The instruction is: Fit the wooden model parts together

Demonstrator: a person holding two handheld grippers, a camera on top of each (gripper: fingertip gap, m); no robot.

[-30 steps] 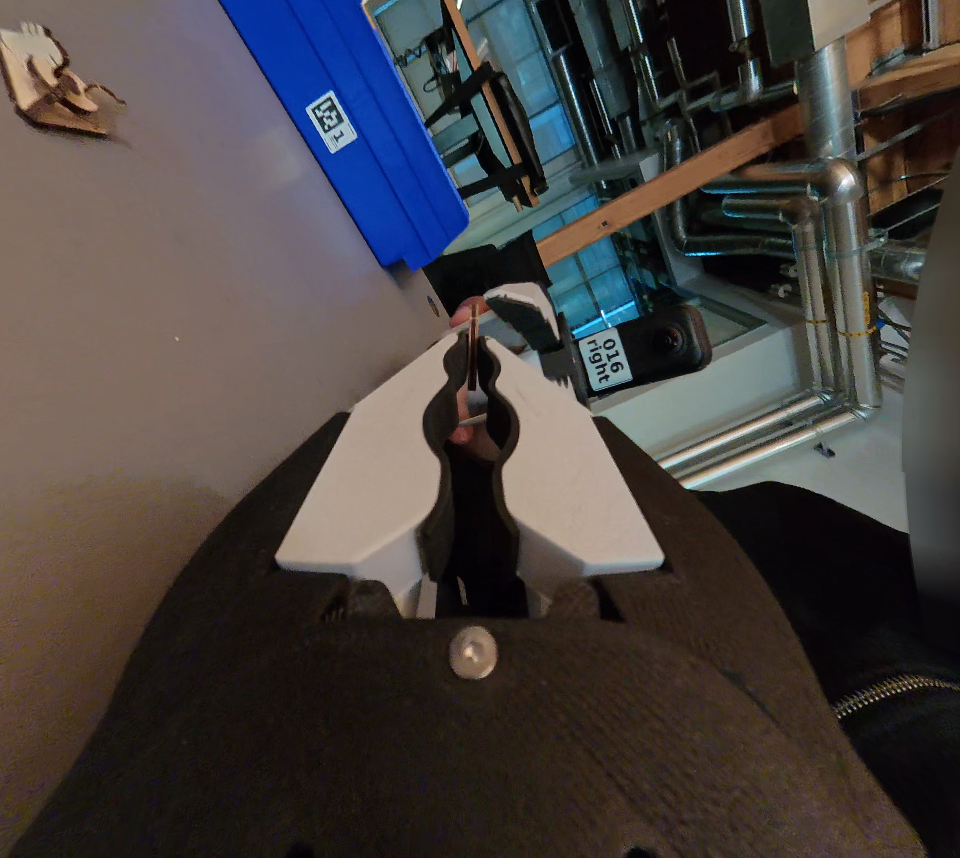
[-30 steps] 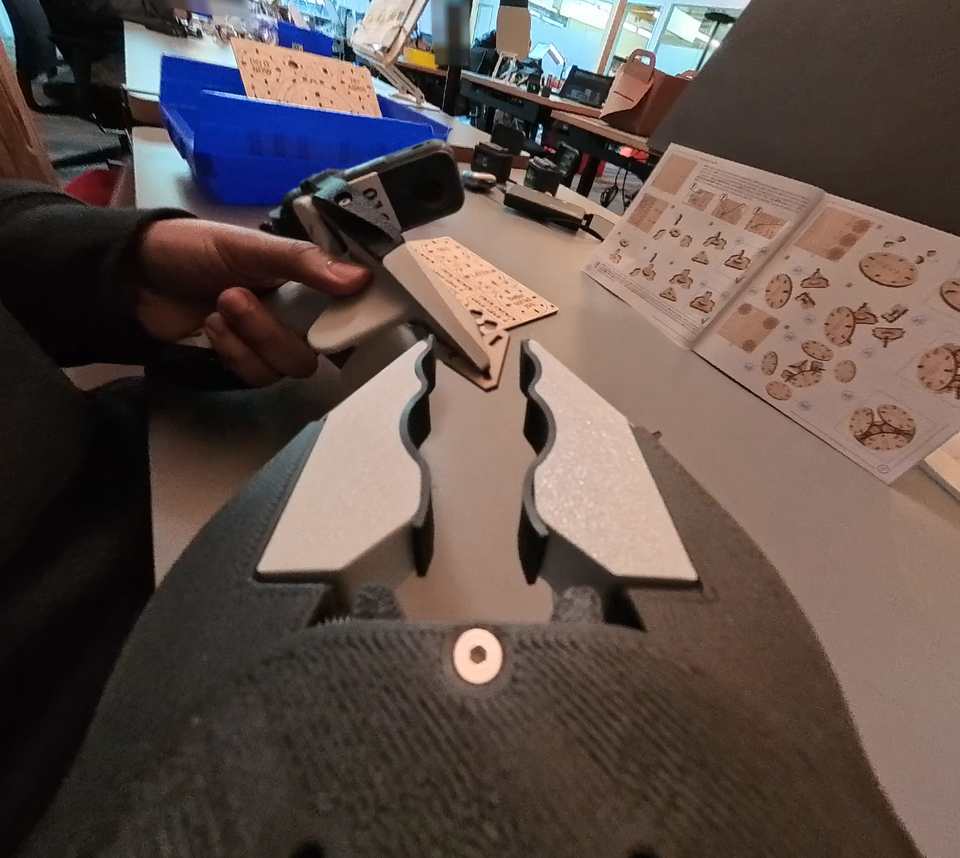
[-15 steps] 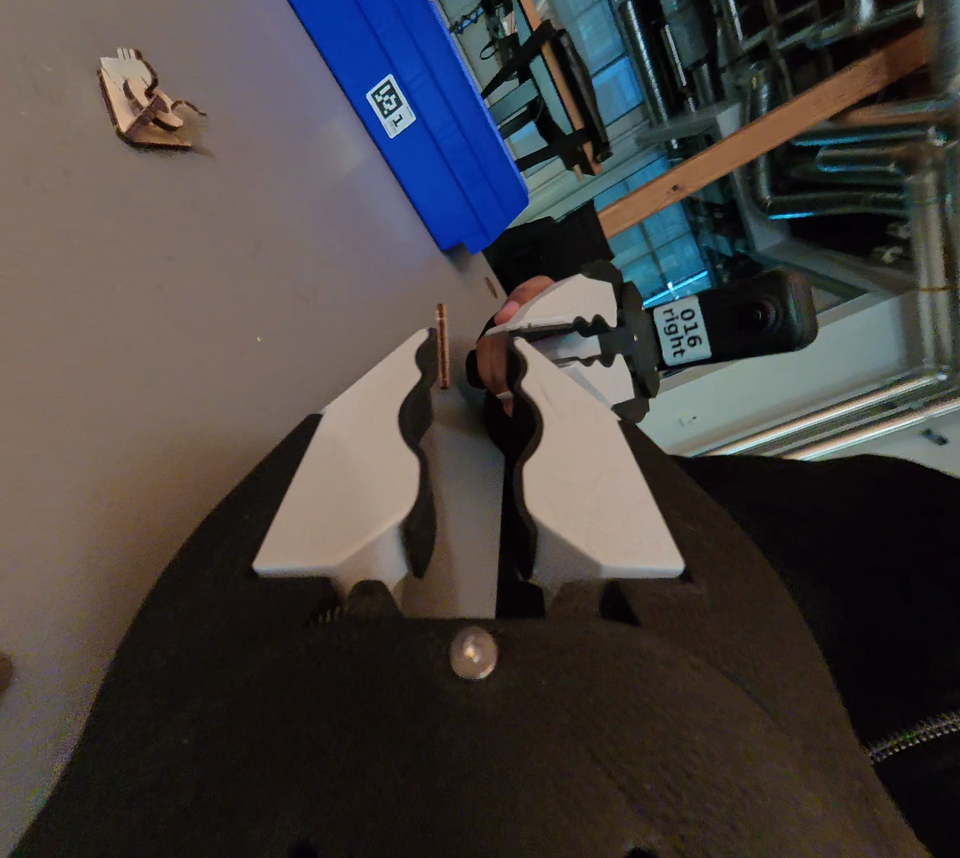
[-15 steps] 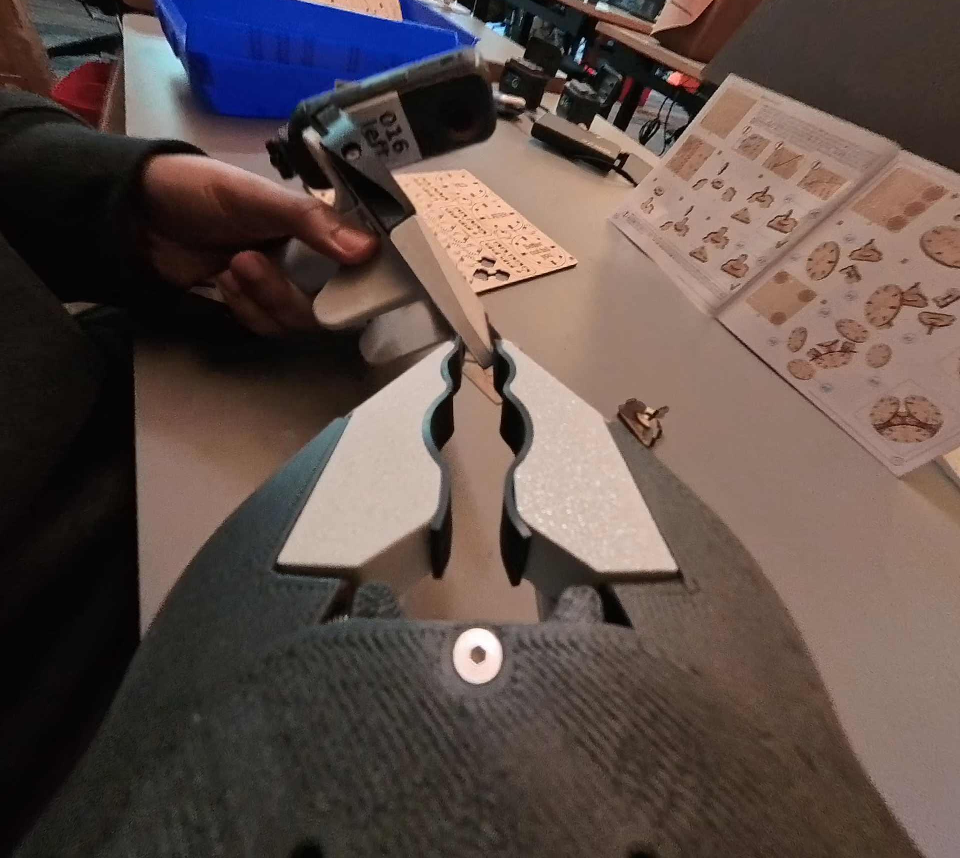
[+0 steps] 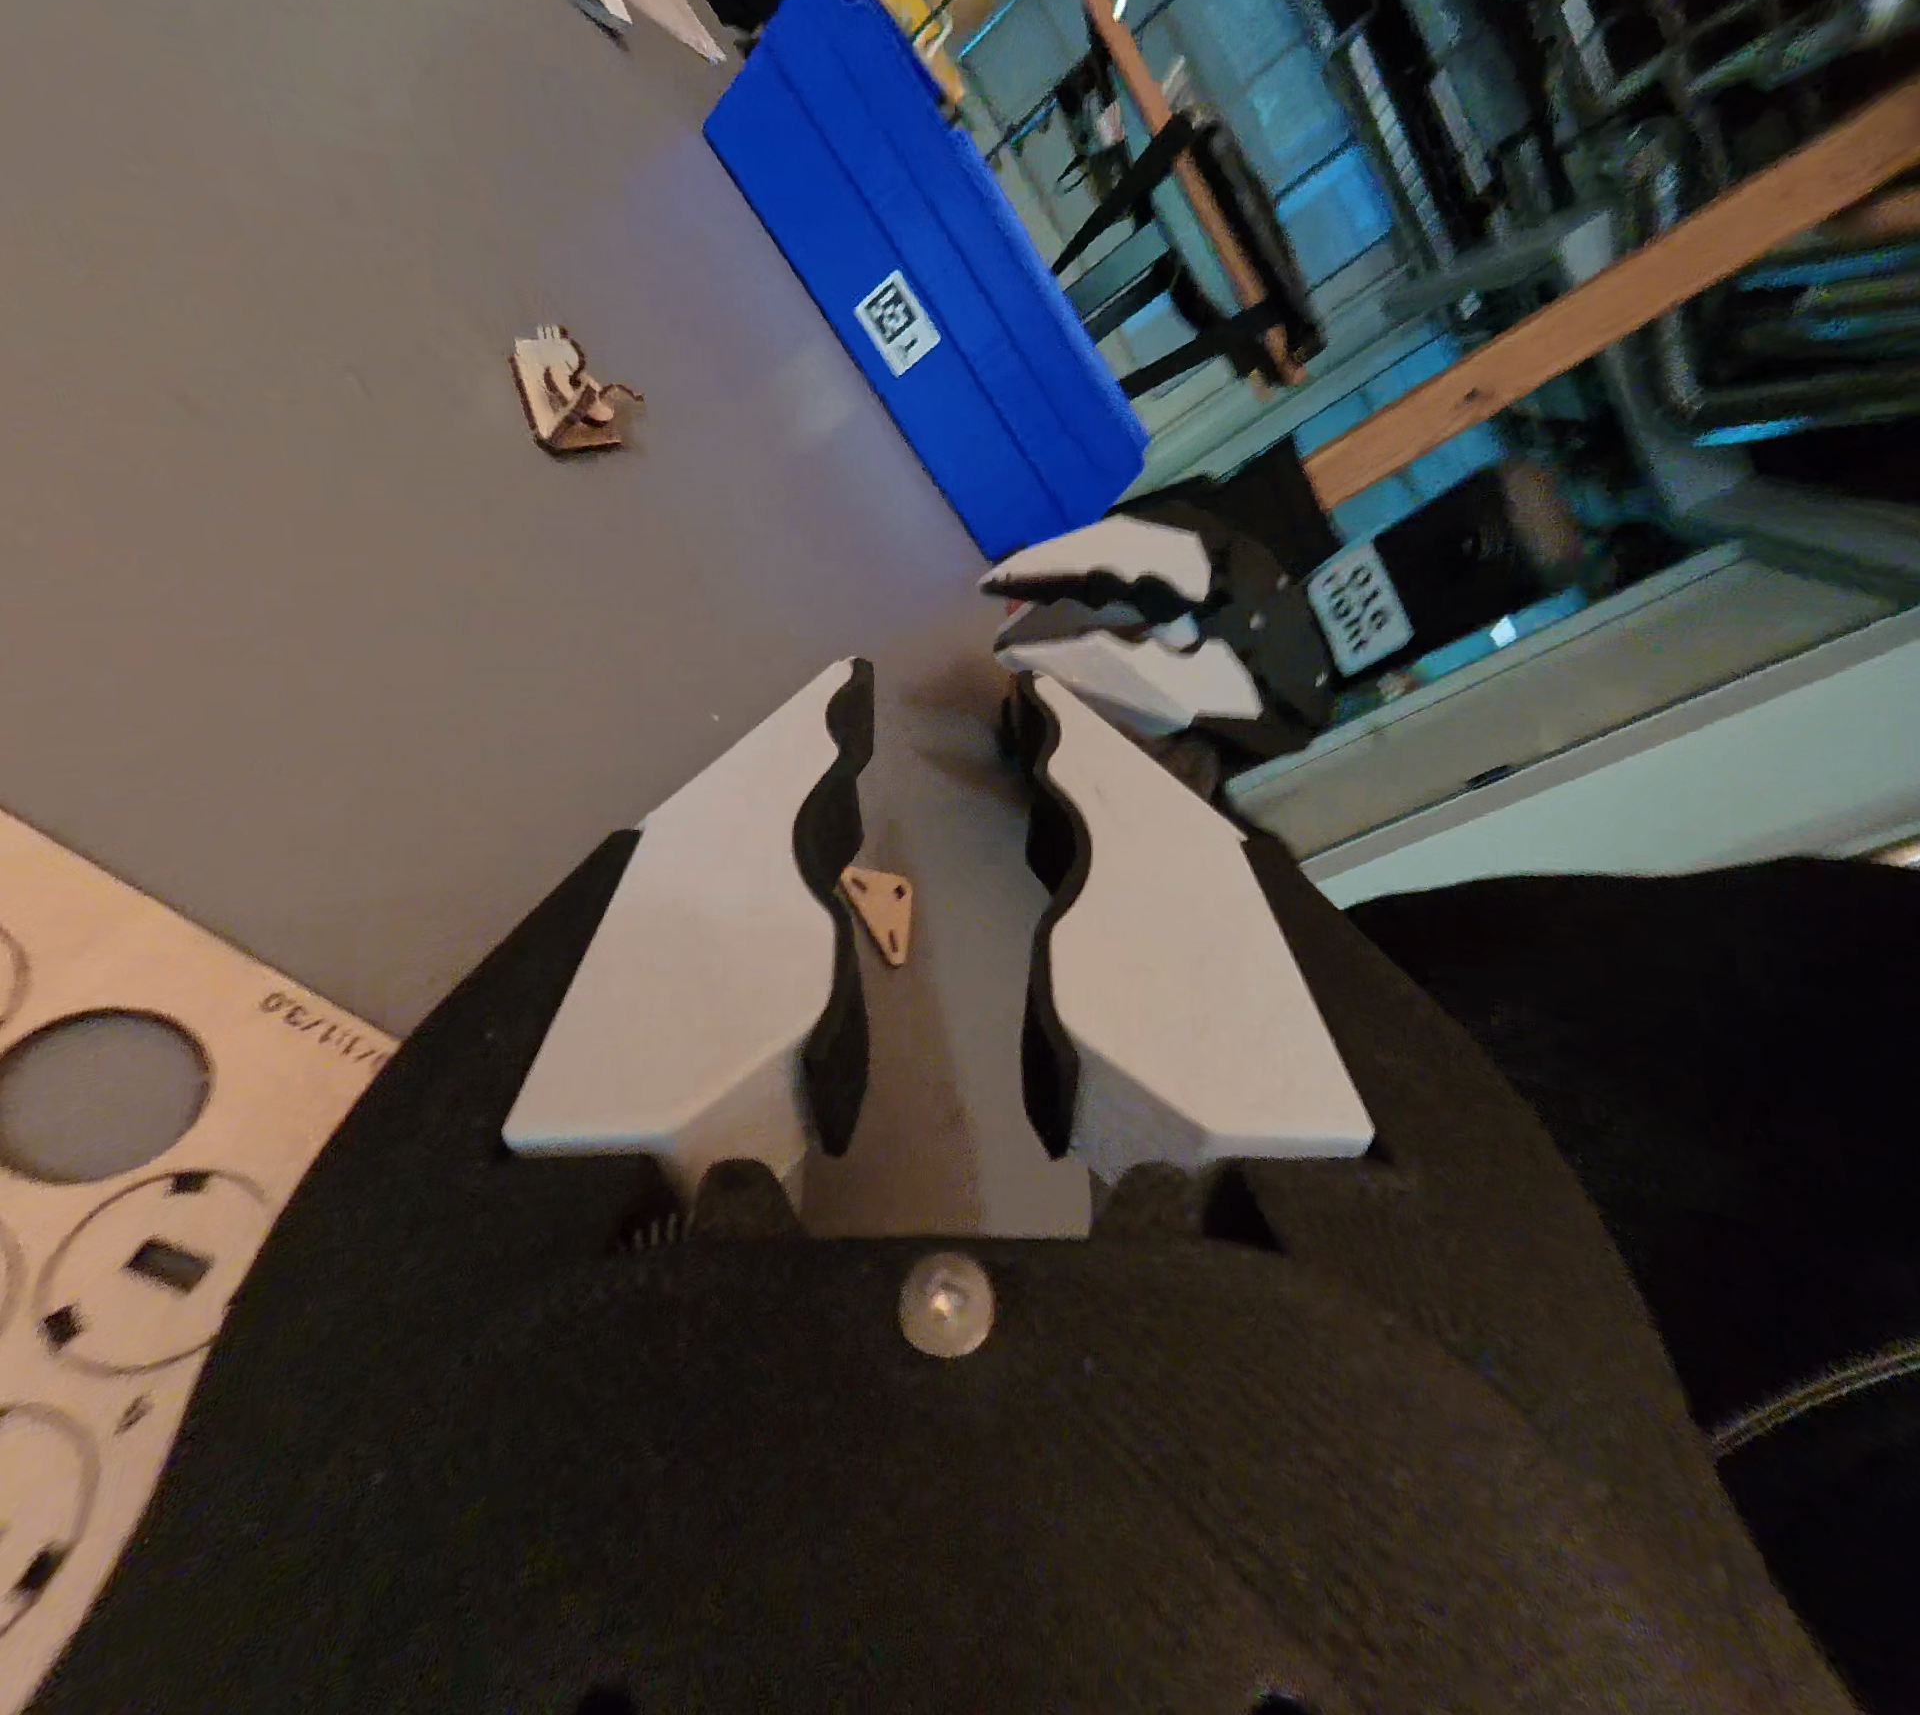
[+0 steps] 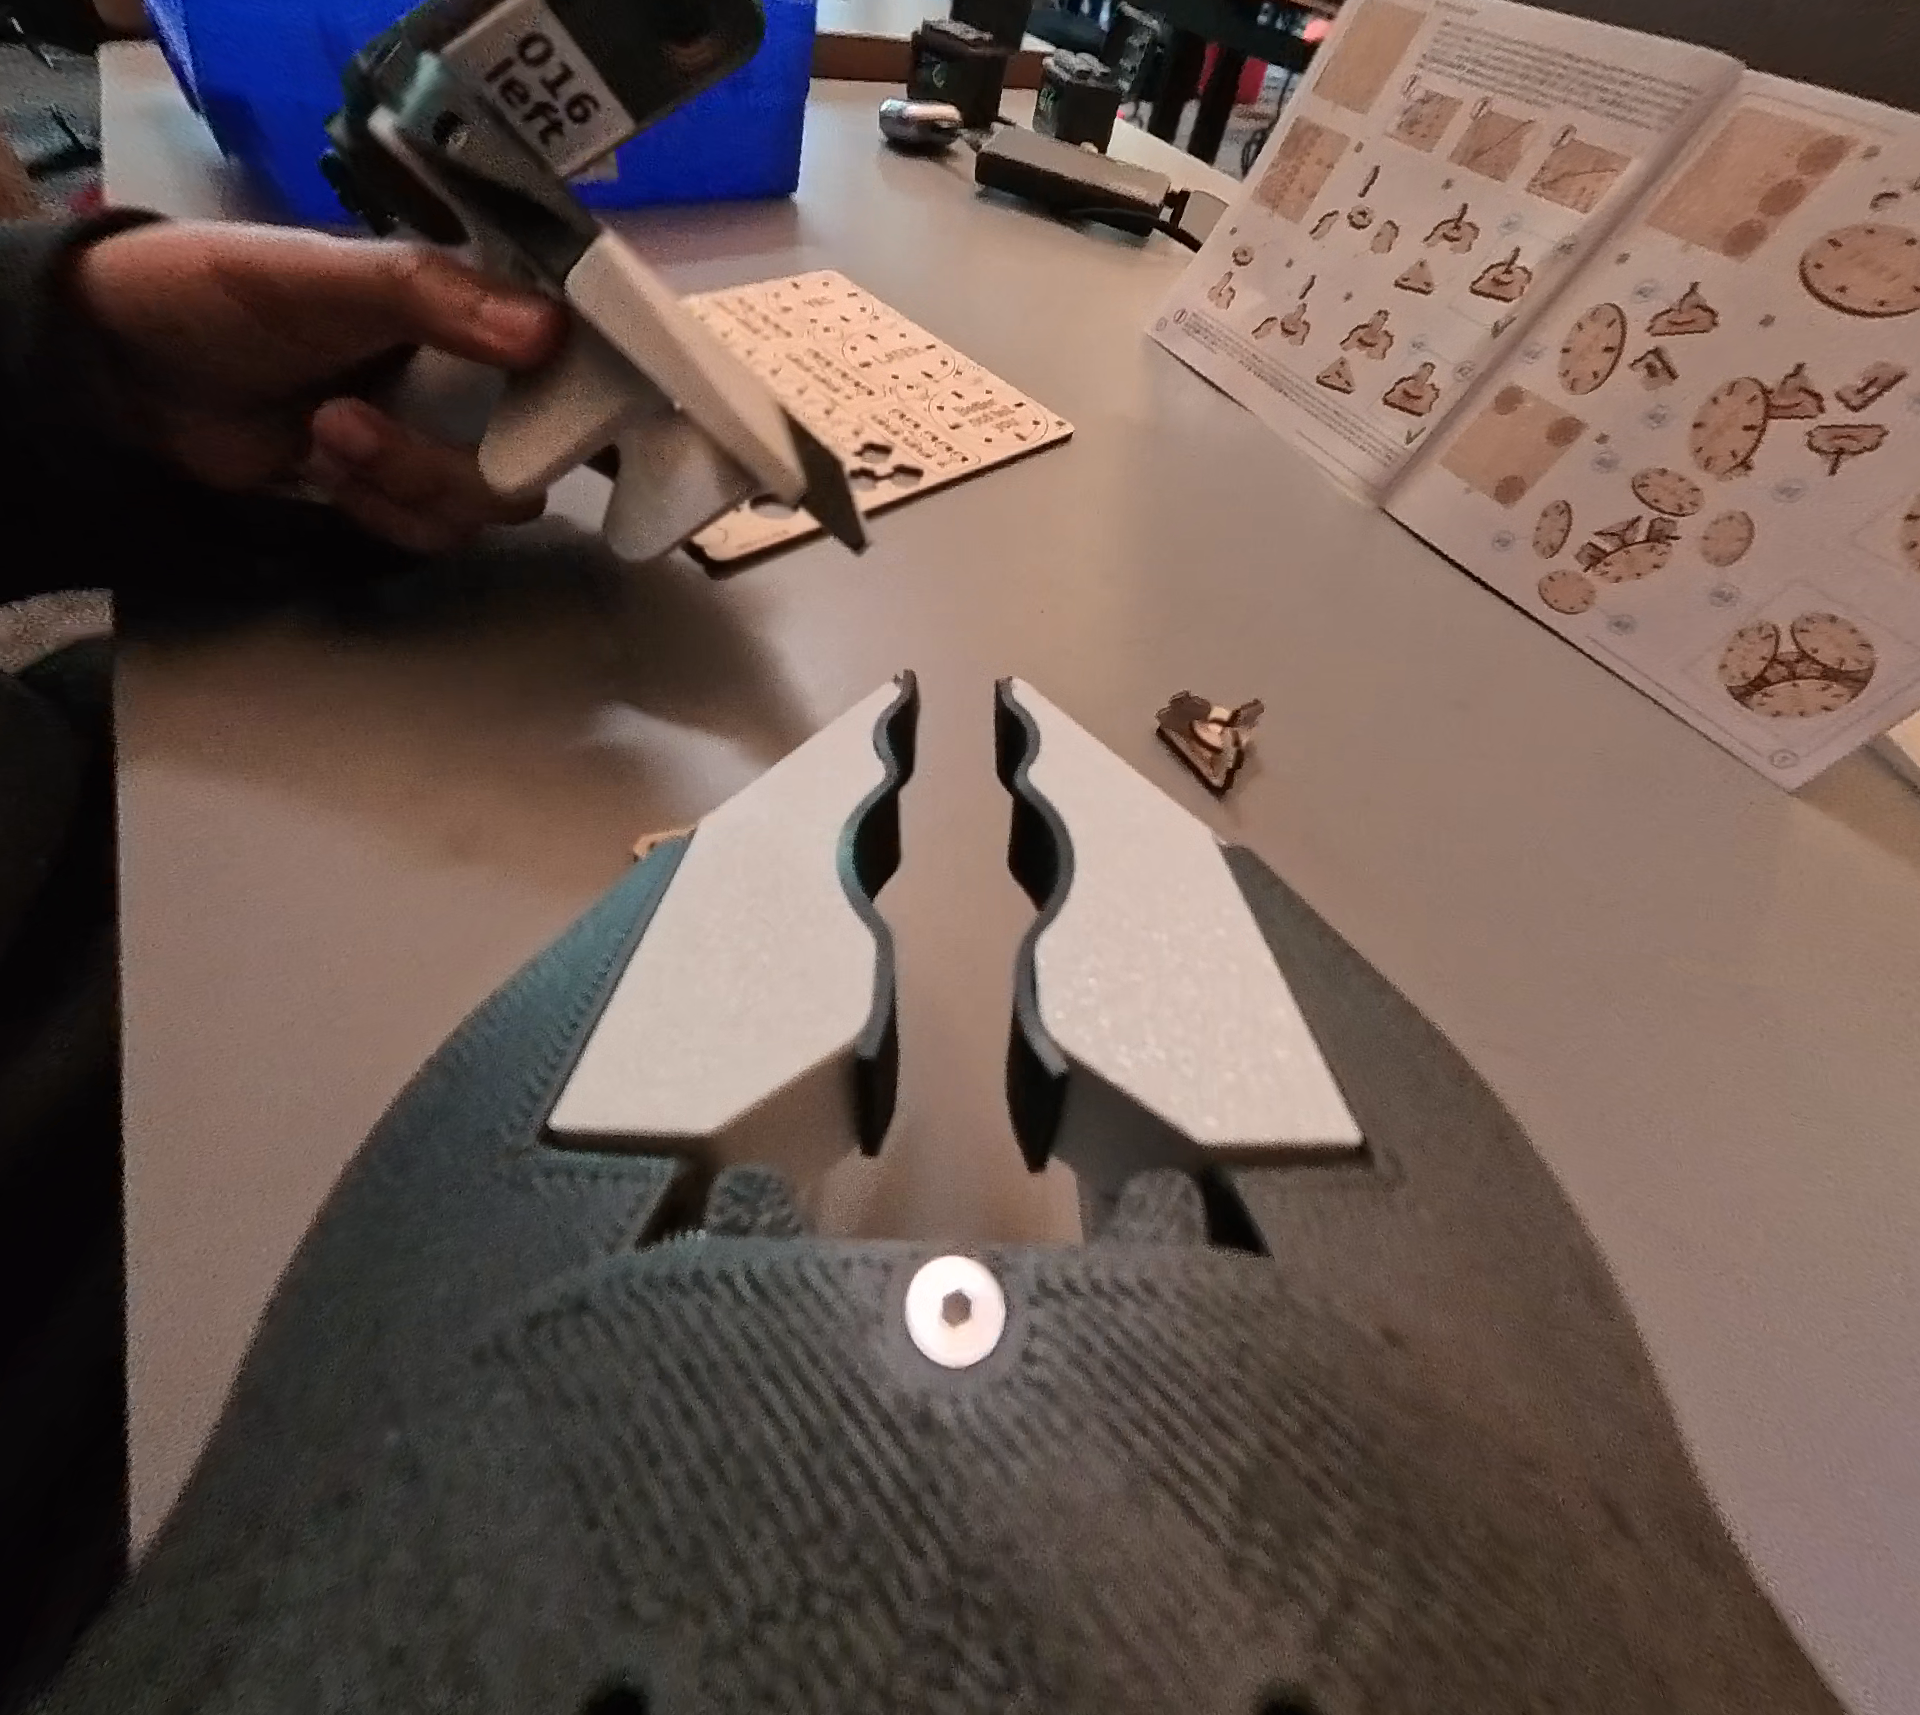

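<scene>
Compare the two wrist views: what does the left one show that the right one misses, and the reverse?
Left wrist only: a small wooden triangle on the table between the left gripper's open fingers, and a tag on the blue bin.

Right wrist only: the open instruction booklet, a hand holding the left gripper, and black devices farther back.

Both: the grey table, the blue bin, a small assembled wooden piece, a cut plywood sheet, and the right gripper, open.

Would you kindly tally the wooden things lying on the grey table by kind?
Flat laser-cut plywood sheets with punched-out holes: 1
Small assembled brown wooden pieces: 1
Small loose triangular wooden pieces with three holes: 1
Total: 3
</scene>
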